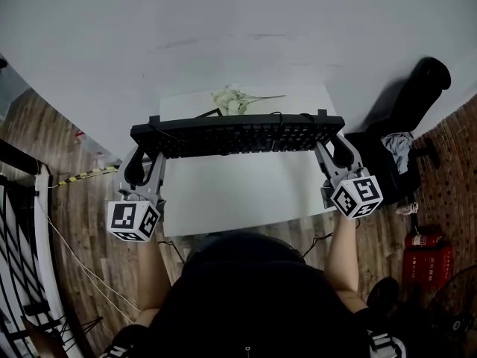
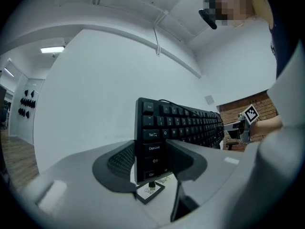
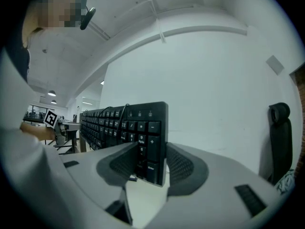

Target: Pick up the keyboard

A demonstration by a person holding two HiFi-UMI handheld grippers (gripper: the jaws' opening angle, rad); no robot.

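- Two claws clamp the keyboard's [image 1: 237,135] short ends: left claw [image 2: 151,157] at Caps Lock, right claw [image 3: 145,162] at the number pad.
- Long axis spans between them, above the bench [image 1: 246,194].

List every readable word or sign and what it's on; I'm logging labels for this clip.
"Esc": keyboard key, left gripper view.
"Tab": keyboard key, same view.
"Caps Lock": keyboard key, same view.
"+": keyboard key, right gripper view.
Other key legends: too blurred.
Red extinguisher print: too small.

A pale sprig [image 1: 237,100] lies on the white table [image 1: 246,189].
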